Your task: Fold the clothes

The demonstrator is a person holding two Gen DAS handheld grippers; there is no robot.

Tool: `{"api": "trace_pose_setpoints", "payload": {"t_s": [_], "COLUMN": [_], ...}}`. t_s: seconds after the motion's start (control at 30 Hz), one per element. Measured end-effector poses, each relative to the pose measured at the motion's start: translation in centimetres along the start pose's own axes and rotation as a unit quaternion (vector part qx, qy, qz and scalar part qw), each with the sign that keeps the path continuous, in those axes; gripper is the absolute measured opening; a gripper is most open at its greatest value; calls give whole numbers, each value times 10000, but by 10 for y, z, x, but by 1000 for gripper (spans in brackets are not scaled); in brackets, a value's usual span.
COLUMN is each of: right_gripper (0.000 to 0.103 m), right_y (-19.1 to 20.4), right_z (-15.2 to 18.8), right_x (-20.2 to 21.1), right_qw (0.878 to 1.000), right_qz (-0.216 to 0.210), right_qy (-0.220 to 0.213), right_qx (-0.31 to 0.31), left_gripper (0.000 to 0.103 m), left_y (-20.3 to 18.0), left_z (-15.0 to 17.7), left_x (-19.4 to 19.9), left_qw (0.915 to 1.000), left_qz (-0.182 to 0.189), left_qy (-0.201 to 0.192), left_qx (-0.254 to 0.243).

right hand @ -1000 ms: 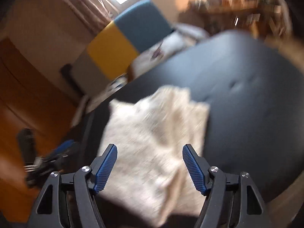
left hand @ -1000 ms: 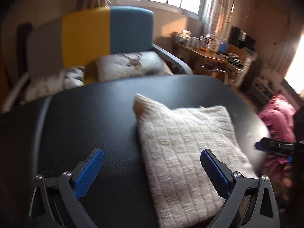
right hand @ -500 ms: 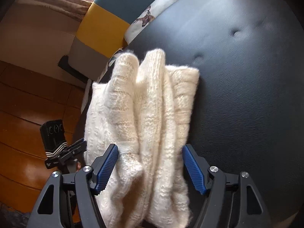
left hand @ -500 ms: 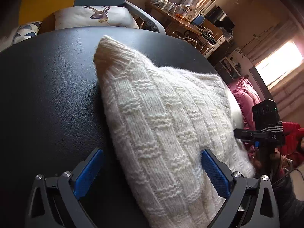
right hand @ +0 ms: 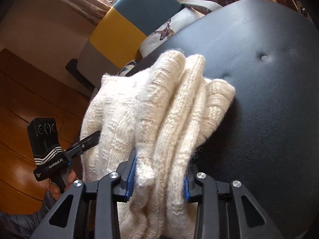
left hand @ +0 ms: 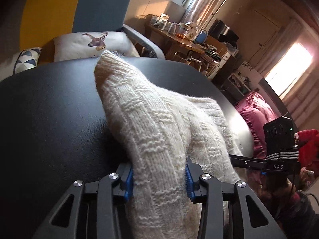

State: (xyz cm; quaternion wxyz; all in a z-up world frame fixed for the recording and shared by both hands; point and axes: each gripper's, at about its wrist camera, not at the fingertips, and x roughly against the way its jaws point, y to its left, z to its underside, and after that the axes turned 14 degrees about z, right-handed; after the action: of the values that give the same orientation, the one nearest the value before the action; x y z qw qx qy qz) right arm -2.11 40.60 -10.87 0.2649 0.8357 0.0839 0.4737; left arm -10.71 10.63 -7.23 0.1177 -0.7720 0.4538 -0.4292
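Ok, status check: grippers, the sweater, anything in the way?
Left gripper shut on cream knit sweater. Right gripper shut on its bunched folds. Sweater partly lifted off black padded surface. Nothing blocking.

one knit sweater (left hand: 159,131), two grippers (left hand: 158,181), two cushions (left hand: 89,43)

- The left wrist view looks forward along the left gripper (left hand: 158,181), low and very close over the cream knit sweater (left hand: 159,131), facing the yellow-and-blue chair (left hand: 75,14).
- The right wrist view looks along the right gripper (right hand: 158,181) from the opposite side, equally close.
- Both share the sweater, the black padded surface (right hand: 269,99), the chair and the deer cushion (left hand: 93,42); each shows the other gripper.
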Motion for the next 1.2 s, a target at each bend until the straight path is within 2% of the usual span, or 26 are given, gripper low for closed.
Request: {"api": "trace_pose_setpoints", "payload": {"t_s": [0.17,0.37,0.47,0.53,0.6,0.67,0.73,0.8,0.87,0.93,1.0,1.1,1.13,1.2], "right_gripper": [36,36,36,36,36,40,42,42,42,42,42,42,42,39], "right_y": [-22,-81,-121,-149,-170,-176,-176,-170,-147,-113,-79,-41,-38,-51], "right_z": [-8,-20,-19,-17,-10,-5,-8,-12,-14,-17,-27,-30,-27,-21], "right_x": [62,127,135,127,110,100,105,121,144,159,155,122,105,71], "right_qw": [9980,9873,9807,9761,9722,9716,9718,9693,9611,9532,9500,9434,9403,9384], "right_qz": [207,839,1159,1428,1623,1496,1344,1560,2016,2334,2425,2581,2716,2985], "right_qy": [-586,-1214,-1242,-1085,-862,-844,-909,-1076,-1476,-1842,-1960,-1709,-1457,-827], "right_qx": [-80,-584,-966,-1228,-1454,-1626,-1714,-1569,-1178,-545,180,1195,1447,1534], "left_gripper": [41,41,41,41,42,44,47,48,48,48,48,48,48,48], "left_y": [-59,-125,-147,-152,-147,-139,-129,-125,-126,-131,-138,-153,-156,-158], "left_z": [-43,-95,-109,-111,-105,-101,-101,-100,-98,-96,-96,-97,-94,-85], "left_x": [-37,-113,-165,-201,-228,-240,-234,-221,-205,-189,-179,-185,-192,-210], "left_qw": [9965,9862,9811,9772,9754,9751,9775,9802,9819,9830,9826,9797,9788,9768], "left_qz": [462,1049,955,840,572,354,432,419,193,54,140,277,307,261], "left_qy": [103,405,786,1141,1457,1574,1582,1480,1272,1008,846,854,946,1193], "left_qx": [-693,-1215,-1487,-1584,-1556,-1520,-1327,-1246,-1389,-1536,-1647,-1794,-1789,-1762]}}
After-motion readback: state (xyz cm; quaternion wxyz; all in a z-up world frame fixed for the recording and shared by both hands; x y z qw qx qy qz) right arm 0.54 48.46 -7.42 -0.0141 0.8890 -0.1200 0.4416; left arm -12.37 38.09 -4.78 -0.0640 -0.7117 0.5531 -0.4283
